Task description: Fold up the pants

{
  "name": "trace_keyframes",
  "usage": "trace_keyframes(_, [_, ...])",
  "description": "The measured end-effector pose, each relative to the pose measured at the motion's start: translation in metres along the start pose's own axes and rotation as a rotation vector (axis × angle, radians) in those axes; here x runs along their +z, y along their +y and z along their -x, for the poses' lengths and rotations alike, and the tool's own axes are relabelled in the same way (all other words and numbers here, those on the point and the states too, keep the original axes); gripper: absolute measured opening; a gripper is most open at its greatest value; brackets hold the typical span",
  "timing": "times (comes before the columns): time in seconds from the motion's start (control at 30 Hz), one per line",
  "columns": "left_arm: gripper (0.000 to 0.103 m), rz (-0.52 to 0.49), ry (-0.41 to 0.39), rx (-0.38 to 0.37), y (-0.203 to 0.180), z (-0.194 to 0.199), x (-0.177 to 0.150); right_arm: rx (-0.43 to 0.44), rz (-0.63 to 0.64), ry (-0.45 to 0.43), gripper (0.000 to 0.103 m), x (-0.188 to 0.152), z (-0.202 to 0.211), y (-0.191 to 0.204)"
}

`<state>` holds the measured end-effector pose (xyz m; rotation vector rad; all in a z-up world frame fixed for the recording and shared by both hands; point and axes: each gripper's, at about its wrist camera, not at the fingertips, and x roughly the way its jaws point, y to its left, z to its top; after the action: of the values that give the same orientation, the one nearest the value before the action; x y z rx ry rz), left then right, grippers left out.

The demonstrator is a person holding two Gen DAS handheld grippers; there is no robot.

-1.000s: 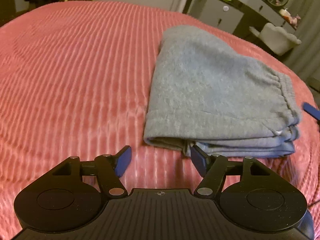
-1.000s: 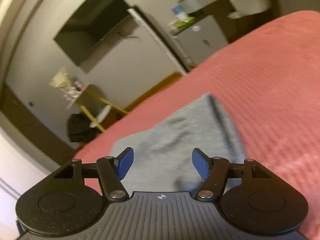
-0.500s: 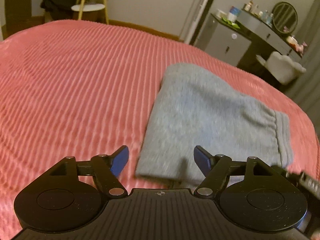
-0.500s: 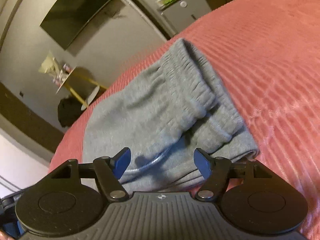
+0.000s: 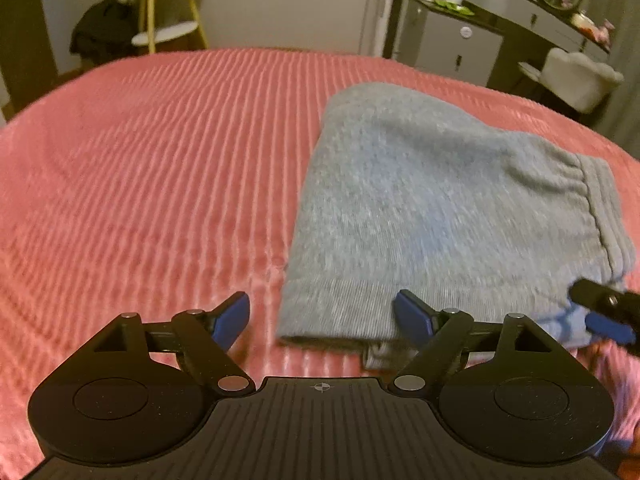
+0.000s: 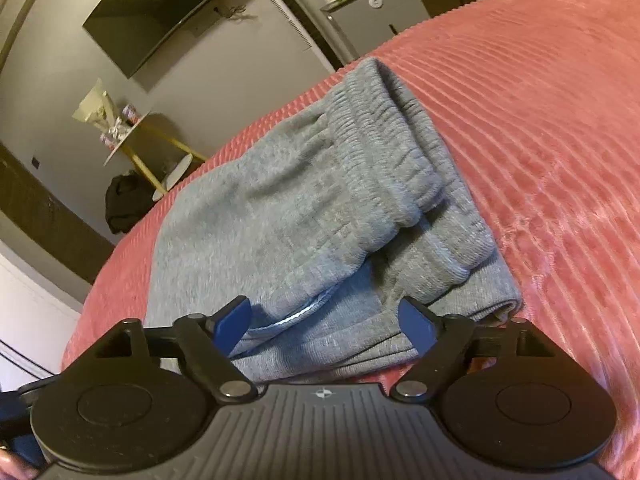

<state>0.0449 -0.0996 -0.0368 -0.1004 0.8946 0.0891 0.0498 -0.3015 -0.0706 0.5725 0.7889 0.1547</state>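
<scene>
The grey sweatpants (image 5: 448, 216) lie folded into a compact stack on the pink ribbed bedspread (image 5: 152, 184), both hand-held grippers, left (image 5: 322, 318) and right (image 6: 324, 320), gaping empty at its near edge, so the fold looks finished, leaving only tidying.

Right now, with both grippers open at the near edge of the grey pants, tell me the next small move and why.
Probably draw both back. The grey pants already lie folded in stacked layers on the pink bedspread, waistband on top. The left gripper and right gripper are open and hold nothing, so little seems left beyond perhaps squaring the uneven near edge.
</scene>
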Motion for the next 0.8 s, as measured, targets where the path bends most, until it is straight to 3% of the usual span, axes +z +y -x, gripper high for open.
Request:
trace_keyframes(0.17, [0.085, 0.019, -0.022, 0.025, 0.003, 0.021, -0.019, -0.064, 0.095, 0.005, 0.086, -0.003, 0.0, 0.016])
trace_keyframes(0.23, [0.085, 0.021, -0.012, 0.027, 0.003, 0.029, -0.027, -0.103, 0.126, 0.002, 0.095, -0.005, 0.002, 0.022])
trace_keyframes(0.4, [0.089, 0.008, -0.036, 0.067, 0.006, 0.055, -0.054, -0.169, 0.147, -0.034, 0.096, -0.01, 0.018, 0.029])
trace_keyframes(0.63, [0.089, 0.002, -0.056, 0.098, 0.009, 0.092, -0.083, -0.155, 0.197, -0.055, 0.097, -0.034, 0.051, 0.043])
trace_keyframes(0.8, [0.093, -0.056, -0.128, 0.095, 0.0, 0.126, -0.093, -0.127, 0.302, -0.099, 0.098, -0.052, 0.081, 0.061])
